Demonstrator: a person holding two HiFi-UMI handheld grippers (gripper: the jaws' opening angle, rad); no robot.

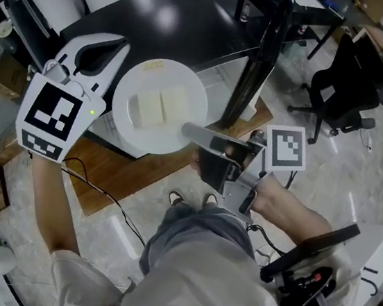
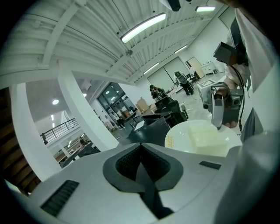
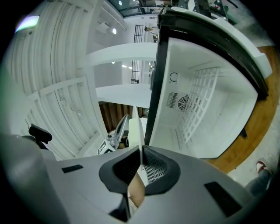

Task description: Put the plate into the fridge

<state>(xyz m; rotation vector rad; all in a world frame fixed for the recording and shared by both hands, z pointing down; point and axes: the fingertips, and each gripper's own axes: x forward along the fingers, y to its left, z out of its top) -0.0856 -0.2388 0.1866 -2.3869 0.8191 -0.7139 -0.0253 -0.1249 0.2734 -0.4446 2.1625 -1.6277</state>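
Observation:
A white plate [image 1: 126, 99] carrying two pale blocks of food [image 1: 160, 105] hangs level in front of the small black-topped fridge [image 1: 174, 20]. My right gripper [image 1: 193, 132] is shut on the plate's near right rim. In the right gripper view the plate [image 3: 136, 131] shows edge-on between the jaws of my right gripper [image 3: 141, 151], and beyond it lies the fridge's white inside [image 3: 201, 105] with a wire rack. The fridge's door [image 1: 259, 67] stands open. My left gripper [image 1: 121, 47] is shut and empty, just left of the plate; in its own view my left gripper [image 2: 140, 146] has the plate [image 2: 197, 135] to its right.
The fridge stands on a wooden platform [image 1: 126, 172] with a cable across it. A black office chair [image 1: 348, 78] is at the right on the tiled floor. The person's feet [image 1: 192, 199] are just below the plate.

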